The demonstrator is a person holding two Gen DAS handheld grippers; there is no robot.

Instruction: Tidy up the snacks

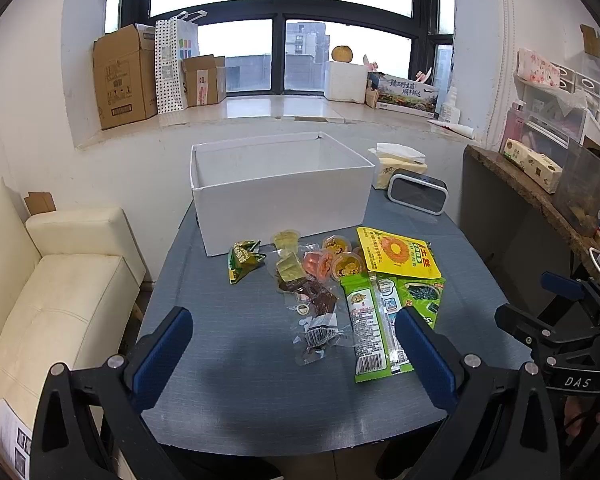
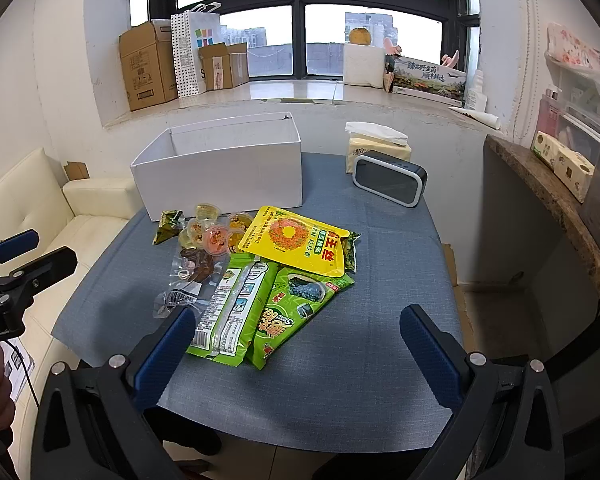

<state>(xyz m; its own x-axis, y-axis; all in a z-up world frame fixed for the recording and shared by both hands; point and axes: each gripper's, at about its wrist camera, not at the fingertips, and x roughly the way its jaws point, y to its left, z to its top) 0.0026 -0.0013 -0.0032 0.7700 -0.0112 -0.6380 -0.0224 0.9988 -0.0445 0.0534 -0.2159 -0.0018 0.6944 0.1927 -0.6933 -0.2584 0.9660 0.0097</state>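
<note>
While both the left hand-held gripper and right hand-held gripper hover spread and empty, the top yellow foil snack pouch looks best pinched by its near edge and lifted into the far open white cardboard box.

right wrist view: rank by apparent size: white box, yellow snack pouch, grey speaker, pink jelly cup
1. White cardboard box, though it sits farthest back.
2. Yellow snack pouch.
3. Grey rounded speaker.
4. Pink jelly cup, smallest.

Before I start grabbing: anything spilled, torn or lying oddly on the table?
Nothing spilled or torn. The snacks just lie in a loose overlapping pile: the yellow pouch rests partly on the green packets, in front of the white box.
</note>
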